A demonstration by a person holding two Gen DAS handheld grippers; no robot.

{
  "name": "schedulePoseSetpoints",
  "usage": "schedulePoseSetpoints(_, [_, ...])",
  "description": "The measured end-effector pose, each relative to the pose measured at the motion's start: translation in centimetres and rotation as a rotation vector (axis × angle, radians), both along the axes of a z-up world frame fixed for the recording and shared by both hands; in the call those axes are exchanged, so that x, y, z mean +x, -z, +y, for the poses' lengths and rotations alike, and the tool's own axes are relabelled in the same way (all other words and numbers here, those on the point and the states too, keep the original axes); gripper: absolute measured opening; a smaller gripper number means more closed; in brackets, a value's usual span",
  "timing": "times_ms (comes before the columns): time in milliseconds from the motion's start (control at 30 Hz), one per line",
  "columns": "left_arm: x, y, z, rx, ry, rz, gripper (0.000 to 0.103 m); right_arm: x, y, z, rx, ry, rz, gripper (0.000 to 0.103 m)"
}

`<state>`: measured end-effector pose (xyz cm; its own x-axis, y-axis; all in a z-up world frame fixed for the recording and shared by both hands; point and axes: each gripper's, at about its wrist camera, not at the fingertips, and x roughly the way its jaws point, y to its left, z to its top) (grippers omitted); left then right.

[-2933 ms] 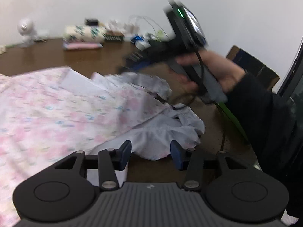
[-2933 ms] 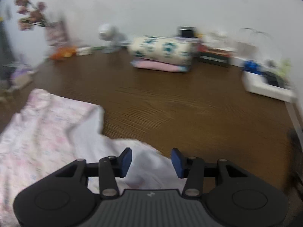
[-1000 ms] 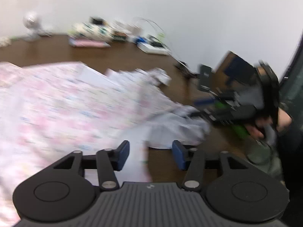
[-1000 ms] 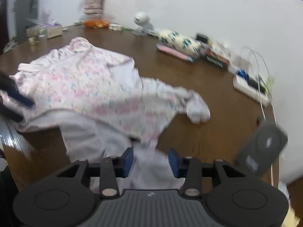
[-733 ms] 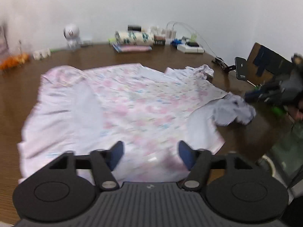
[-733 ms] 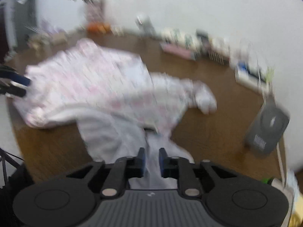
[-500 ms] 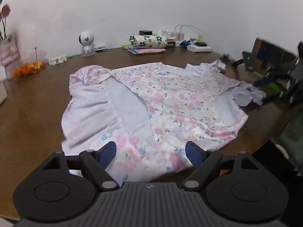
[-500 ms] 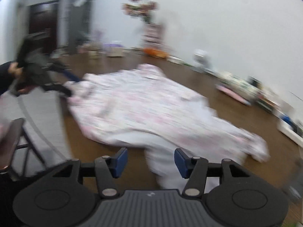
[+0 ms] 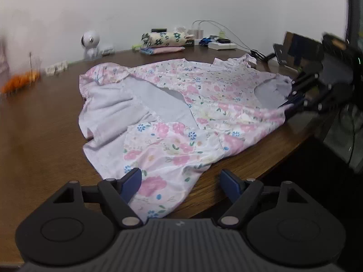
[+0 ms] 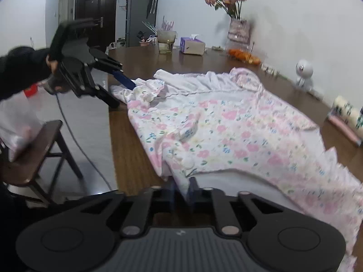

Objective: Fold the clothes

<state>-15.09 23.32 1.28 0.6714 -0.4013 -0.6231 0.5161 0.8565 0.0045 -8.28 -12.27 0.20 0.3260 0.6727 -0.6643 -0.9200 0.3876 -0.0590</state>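
Observation:
A pink floral garment (image 9: 204,104) with a white inside lies spread on the brown wooden table (image 9: 40,124). In the left wrist view my left gripper (image 9: 181,182) stands wide open at the table's near edge, with a corner of the hem lying between its fingers. My right gripper (image 9: 291,107) shows at the right, pinching the garment's edge. In the right wrist view the right gripper (image 10: 183,191) is shut on that edge of the garment (image 10: 226,124). The left gripper (image 10: 118,88), held by a hand in a dark sleeve, is at the far corner.
Along the wall stand a white round camera (image 9: 90,42), a rolled floral cloth (image 9: 165,38), a power strip (image 9: 221,45) and a phone (image 9: 280,53). A vase of flowers (image 10: 238,31), a tissue box (image 10: 192,46), oranges (image 10: 244,55) and a wooden chair (image 10: 34,151) also show.
The garment went from bunched to spread flat. My left gripper drew back to the near hem corner and opened wider. My right gripper swung to the opposite edge and shut on it.

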Motion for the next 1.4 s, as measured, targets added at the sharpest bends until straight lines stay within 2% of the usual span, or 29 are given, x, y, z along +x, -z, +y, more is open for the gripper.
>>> schedulePoseSetpoints(33, [0.1, 0.0, 0.1, 0.009, 0.011, -0.003, 0.057, 0.1, 0.1, -0.2, 0.005, 0.003, 0.022, 0.003])
schedulePoseSetpoints(67, [0.1, 0.0, 0.3, 0.018, 0.023, -0.005, 0.047, 0.2, 0.1, -0.4, 0.011, 0.007, 0.044, 0.002])
schedulePoseSetpoints(100, [0.2, 0.1, 0.4, 0.028, 0.034, -0.008, 0.029, 0.3, 0.1, -0.8, 0.023, 0.015, 0.067, 0.002])
schedulePoseSetpoints(133, [0.2, 0.1, 0.6, 0.037, 0.045, -0.011, 0.016, 0.5, 0.0, -1.4, 0.034, 0.021, 0.092, 0.001])
schedulePoseSetpoints(200, [0.5, -0.2, 0.7, 0.057, 0.089, 0.01, 0.005, 0.6, 0.0, -2.2, 0.052, 0.025, 0.133, 0.0])
schedulePoseSetpoints(267, [0.5, -1.0, 0.3, 0.087, 0.134, 0.014, 0.002, 0.3, 0.0, -2.9, 0.07, 0.034, 0.158, 0.0])
schedulePoseSetpoints(433, [1.7, -4.3, -0.4, 0.163, 0.235, -0.025, 0.002, 0.1, -1.4, -4.0, 0.123, 0.05, 0.189, 0.0])
schedulePoseSetpoints(533, [5.2, -7.0, -0.4, 0.193, 0.287, -0.069, 0.002, 1.8, -3.1, -4.9, 0.192, 0.092, 0.182, 0.0])
schedulePoseSetpoints(633, [9.8, -8.0, -1.2, 0.234, 0.335, -0.059, 0.002, 5.1, -4.0, -4.9, 0.203, 0.165, 0.171, 0.0])
schedulePoseSetpoints(733, [14.3, -6.8, -2.1, 0.267, 0.338, -0.03, 0.003, 9.1, -3.4, -3.4, 0.122, 0.232, 0.172, 0.002])
schedulePoseSetpoints(800, [16.3, -5.6, -2.2, 0.269, 0.289, -0.014, 0.005, 11.2, -2.3, -2.0, 0.041, 0.291, 0.161, 0.01])
schedulePoseSetpoints(833, [16.7, -5.4, -1.9, 0.265, 0.264, -0.004, 0.006, 12.1, -1.8, -1.3, 0.002, 0.318, 0.153, 0.011])
schedulePoseSetpoints(867, [17.0, -5.2, -1.7, 0.261, 0.24, 0.006, 0.007, 12.1, -1.7, -1.0, -0.017, 0.321, 0.124, 0.012])
schedulePoseSetpoints(900, [16.7, -5.4, -1.1, 0.237, 0.218, 0.004, 0.008, 11.7, -2.1, -1.2, -0.022, 0.324, 0.082, 0.02])
schedulePoseSetpoints(933, [16.0, -5.9, -0.2, 0.193, 0.201, 0.0, 0.014, 10.9, -2.9, -2.0, -0.015, 0.332, 0.034, 0.024])
schedulePoseSetpoints(967, [15.1, -6.3, 0.4, 0.156, 0.185, -0.007, 0.02, 9.9, -3.8, -3.6, 0.008, 0.342, -0.007, 0.034])
schedulePoseSetpoints(1000, [14.0, -6.7, 1.0, 0.124, 0.169, -0.015, 0.037, 8.8, -4.7, -5.2, 0.029, 0.351, -0.046, 0.045])
schedulePoseSetpoints(1033, [12.9, -7.1, 1.5, 0.092, 0.153, -0.024, 0.046, 7.7, -5.5, -7.1, 0.045, 0.362, -0.066, 0.048])
schedulePoseSetpoints(1100, [11.4, -7.1, 1.5, 0.066, 0.144, -0.018, 0.046, 5.5, -6.0, -10.6, 0.028, 0.389, -0.063, 0.057])
schedulePoseSetpoints(1200, [10.8, -6.1, -0.1, 0.051, 0.162, 0.008, 0.046, 2.3, -4.8, -13.8, -0.048, 0.431, -0.016, 0.058])
schedulePoseSetpoints(1267, [11.3, -5.1, -1.3, 0.059, 0.17, 0.023, 0.046, 0.7, -3.4, -14.2, -0.09, 0.412, 0.015, 0.058])
schedulePoseSetpoints(1333, [11.8, -4.2, -2.4, 0.068, 0.175, 0.039, 0.046, 0.0, -2.2, -14.2, -0.094, 0.385, 0.006, 0.058])
schedulePoseSetpoints(1367, [12.0, -3.9, -2.8, 0.071, 0.174, 0.047, 0.046, 0.1, -1.7, -14.2, -0.088, 0.384, 0.002, 0.056])
schedulePoseSetpoints(1400, [12.2, -3.6, -3.1, 0.073, 0.17, 0.055, 0.046, 0.2, -1.2, -14.2, -0.083, 0.382, -0.003, 0.049])
